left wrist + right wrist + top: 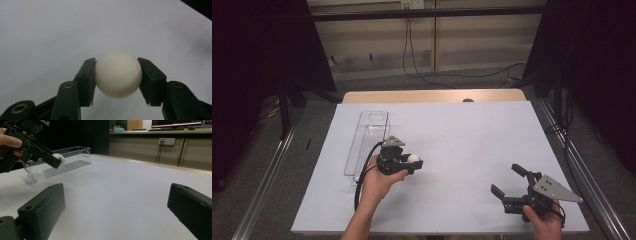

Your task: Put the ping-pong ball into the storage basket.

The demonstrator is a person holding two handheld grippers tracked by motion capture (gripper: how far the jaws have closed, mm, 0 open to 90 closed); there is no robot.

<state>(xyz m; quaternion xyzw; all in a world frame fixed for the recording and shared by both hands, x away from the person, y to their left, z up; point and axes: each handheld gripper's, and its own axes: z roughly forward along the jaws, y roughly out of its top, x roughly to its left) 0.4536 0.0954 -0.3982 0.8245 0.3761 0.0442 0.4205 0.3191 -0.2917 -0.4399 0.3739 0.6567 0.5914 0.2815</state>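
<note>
A white ball point(413, 158) point(118, 73) point(60, 159) is clamped between the two jaws of my left gripper point(413, 162) point(117, 77), which is shut on it and held a little above the white sheet, just right of a clear plastic tray point(367, 142) point(58, 162). In the right gripper view the left gripper point(58, 162) carries the ball in front of that tray. My right gripper point(508, 181) point(117, 202) is at the table's front right, open, with nothing between its fingers.
The white sheet point(462, 145) covers most of the wooden table point(432, 95). Black curtains stand at both sides, and cables run over the floor point(452, 75) behind the table. Metal rails point(262, 185) run along both sides.
</note>
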